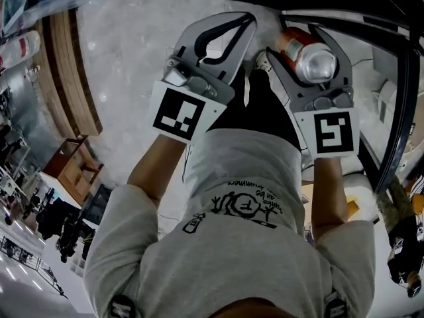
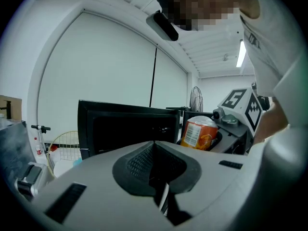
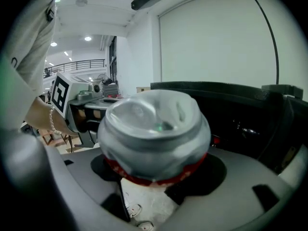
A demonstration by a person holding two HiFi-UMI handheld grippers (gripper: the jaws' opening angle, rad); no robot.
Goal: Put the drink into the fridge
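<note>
The drink, an orange-red can (image 1: pixel 308 55) with a silver end, sits crosswise between the jaws of my right gripper (image 1: pixel 301 35), which is shut on it. In the right gripper view the can's silver end (image 3: pixel 156 129) fills the middle. From the left gripper view the can (image 2: pixel 199 134) shows its orange label to the right. My left gripper (image 1: pixel 248 20) is held beside it on the left, its jaws together with nothing in them. The black fridge (image 2: pixel 125 129) stands ahead with its dark inside showing; the right gripper view has the fridge (image 3: pixel 250 119) just behind the can.
A pale marbled floor (image 1: pixel 132 45) lies below both grippers. Wooden boards (image 1: pixel 63 78) and a small wooden stand (image 1: pixel 69 167) sit off to the left. A white wire basket (image 2: pixel 62 146) stands left of the fridge. A black frame (image 1: pixel 397 111) runs down the right side.
</note>
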